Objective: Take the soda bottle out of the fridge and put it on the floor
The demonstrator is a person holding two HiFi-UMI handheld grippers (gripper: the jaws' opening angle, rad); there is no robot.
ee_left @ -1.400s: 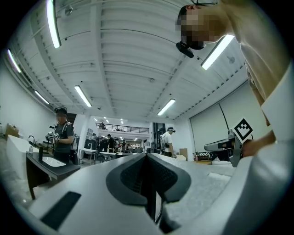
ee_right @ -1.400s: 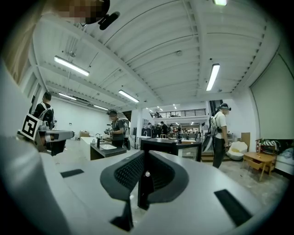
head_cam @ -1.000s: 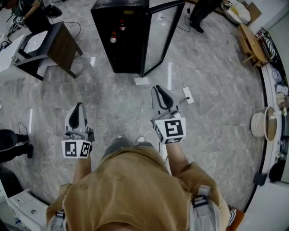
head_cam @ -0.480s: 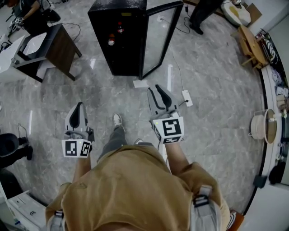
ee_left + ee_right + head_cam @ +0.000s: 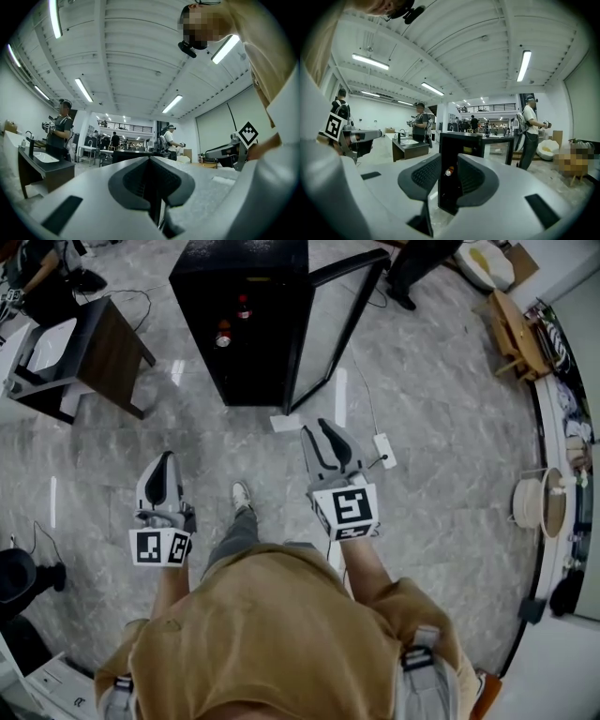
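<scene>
Step in hand: approach, no grasp yet.
Grey-and-black left gripper (image 5: 161, 468): closed, empty.
Red, pale-capped soda bottle (image 5: 223, 333): on a shelf inside the tall black open-doored fridge (image 5: 246, 257); seemingly cap toward the opening, long axis too small to confirm.
Matching right gripper (image 5: 319, 437): just been opening, partly apart, empty.
Next: reach in, clamp the bottle, lower it to the grey marble floor (image 5: 422, 427).

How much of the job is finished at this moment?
Done: the door of the fridge stands open. In hand: nothing; the left tool is shut and empty, the right tool has just opened, empty, both short of the fridge. Left: grasp a bottle inside and set it on the floor.
</scene>
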